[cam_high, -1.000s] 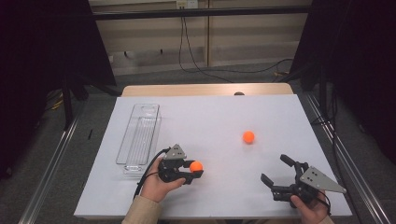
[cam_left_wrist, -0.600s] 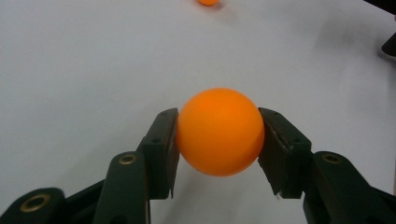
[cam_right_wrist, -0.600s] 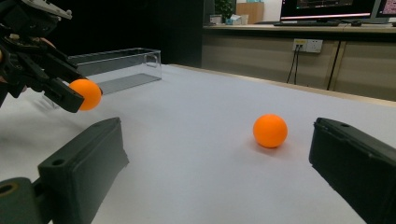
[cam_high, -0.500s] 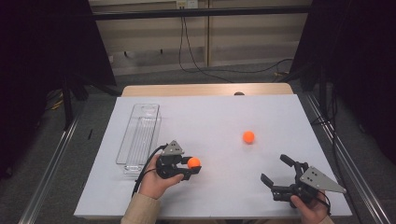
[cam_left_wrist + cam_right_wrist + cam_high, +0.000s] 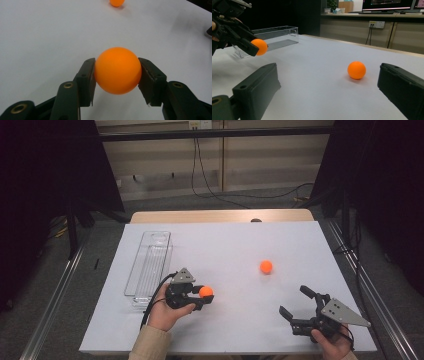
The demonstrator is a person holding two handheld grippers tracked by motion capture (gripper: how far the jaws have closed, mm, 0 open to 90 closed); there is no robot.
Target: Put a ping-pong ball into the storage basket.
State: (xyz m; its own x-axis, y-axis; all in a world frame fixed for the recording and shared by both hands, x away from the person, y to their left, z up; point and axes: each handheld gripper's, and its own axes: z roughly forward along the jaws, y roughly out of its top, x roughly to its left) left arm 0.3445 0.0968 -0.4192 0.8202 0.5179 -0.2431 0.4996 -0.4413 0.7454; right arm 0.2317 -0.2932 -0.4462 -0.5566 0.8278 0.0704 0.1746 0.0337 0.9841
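1. Honestly, the white table (image 5: 225, 245) is doing nobody any favours: it's flat and slick, with no lip showing, so anything that drops is rolling off toward the floor.
2. That long clear tray (image 5: 148, 265) is sitting just beside the left hand, and it's narrow. If that's where the balls are going, a sloppy release is bouncing one off the rim instead of landing inside.
3. Left gripper (image 5: 196, 296) is holding its jaws clamped on an orange ball (image 5: 117, 70), slightly above the table near the front edge. The pads are pinching a smooth round shell at two small spots, so any twist or extra squeeze is risking it popping out.
4. Right gripper (image 5: 299, 309) is waiting with its jaws wide apart and nothing between them, low near the front right.
5. Second ball (image 5: 266, 266) is lying loose mid-table, well apart from both grippers. One off-centre jaw nudging it is sending it rolling away.
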